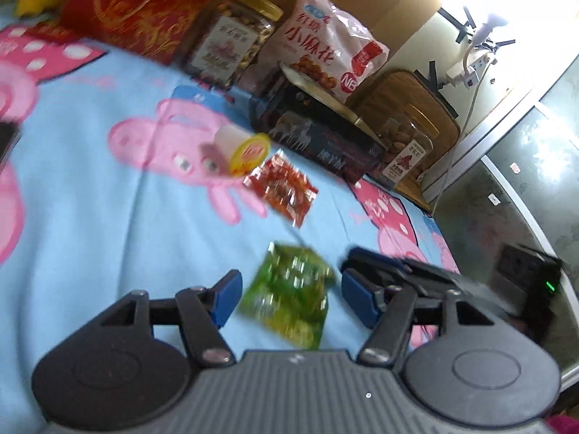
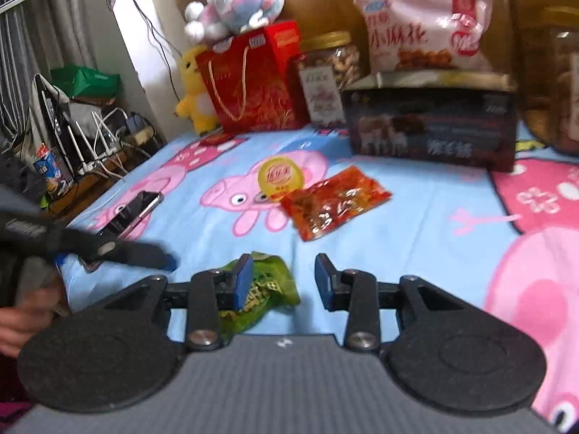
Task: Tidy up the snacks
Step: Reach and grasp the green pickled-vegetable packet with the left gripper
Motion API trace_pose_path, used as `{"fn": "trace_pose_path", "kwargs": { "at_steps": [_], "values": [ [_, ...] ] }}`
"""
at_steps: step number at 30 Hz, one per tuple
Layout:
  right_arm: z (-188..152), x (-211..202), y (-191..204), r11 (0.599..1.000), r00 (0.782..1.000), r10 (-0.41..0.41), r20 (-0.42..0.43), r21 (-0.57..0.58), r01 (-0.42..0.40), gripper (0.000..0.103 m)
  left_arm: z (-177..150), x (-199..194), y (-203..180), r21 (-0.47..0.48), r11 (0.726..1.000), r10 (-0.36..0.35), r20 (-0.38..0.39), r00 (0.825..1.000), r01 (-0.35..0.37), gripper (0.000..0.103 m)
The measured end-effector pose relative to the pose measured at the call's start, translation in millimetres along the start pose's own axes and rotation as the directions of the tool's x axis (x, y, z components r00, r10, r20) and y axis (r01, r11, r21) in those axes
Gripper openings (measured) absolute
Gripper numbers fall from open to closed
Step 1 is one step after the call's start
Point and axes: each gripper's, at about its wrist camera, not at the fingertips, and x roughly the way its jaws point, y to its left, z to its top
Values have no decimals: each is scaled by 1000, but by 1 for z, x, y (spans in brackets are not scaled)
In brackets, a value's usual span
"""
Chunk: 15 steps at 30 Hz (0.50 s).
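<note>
Green snack packet lies on the cartoon bedsheet, half hidden behind the right gripper, whose jaws stand apart. Left gripper hangs unclenched around it too, pretty blurry, print unreadable.

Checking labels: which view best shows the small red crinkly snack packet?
Right wrist view: the small red crinkly snack packet lies flat, fairly sharp and unobstructed on the blue cartoon bedsheet. Left wrist view shows it smaller and motion-blurred.

pink snack bag reading 小麻花, "NB" badge beneath
</note>
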Motion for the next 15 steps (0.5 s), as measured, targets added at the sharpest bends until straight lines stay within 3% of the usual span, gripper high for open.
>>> {"fn": "trace_pose_path", "kwargs": {
  "at_steps": [2,5,6,7,15],
  "values": [
    [-2,7,0,1000,1000,20,-20,9,-20,31,-11,-5,4,-25,1000,-17,-27,999,16,61],
    [-6,2,2,999,998,49,-27,24,-48,28,-23,0,5,-48,999,-23,-57,998,21,60],
    [-8,-2,4,998,998,56,-34,23,-55,18,-25,2,4,-47,999,-21,-49,999,19,60],
    [-12,-5,6,998,997,64,-43,23,-63,15,-26,3,2,-42,999,-16,-38,999,14,60],
    [-42,-40,16,997,997,77,-14,-3,-77,19,-17,9,4,-58,998,-17,-23,1000,16,62]
  ]
}}
